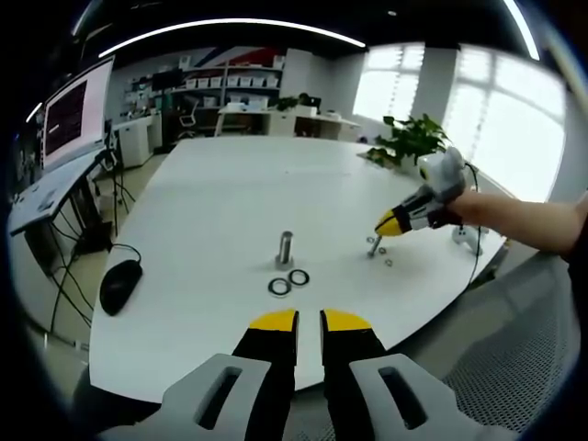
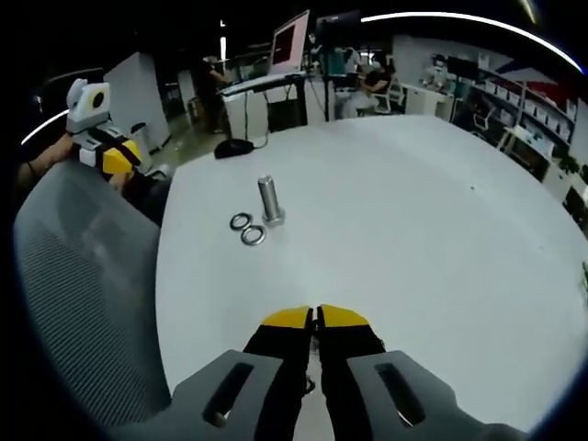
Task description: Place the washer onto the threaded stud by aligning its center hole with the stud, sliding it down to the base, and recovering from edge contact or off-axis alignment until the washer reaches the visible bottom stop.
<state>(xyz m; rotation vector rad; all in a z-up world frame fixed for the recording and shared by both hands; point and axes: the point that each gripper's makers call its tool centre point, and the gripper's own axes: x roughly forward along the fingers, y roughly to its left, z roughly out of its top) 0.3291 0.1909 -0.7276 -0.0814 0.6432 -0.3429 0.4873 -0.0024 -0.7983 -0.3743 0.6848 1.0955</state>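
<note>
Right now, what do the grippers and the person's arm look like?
Both grippers: black jaws with yellow tips on grey slotted bodies. That goes for the left gripper and the right gripper. Seen from the left gripper view, the right one carries a grey housing, and the forearm behind it is unsleeved.

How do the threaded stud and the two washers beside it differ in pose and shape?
The threaded stud stands upright on its base; the two washers lie flat on the white table. The stud is a solid post; the washers are thin rings with open centres. Both are grey metal, and neither tool touches them.
</note>
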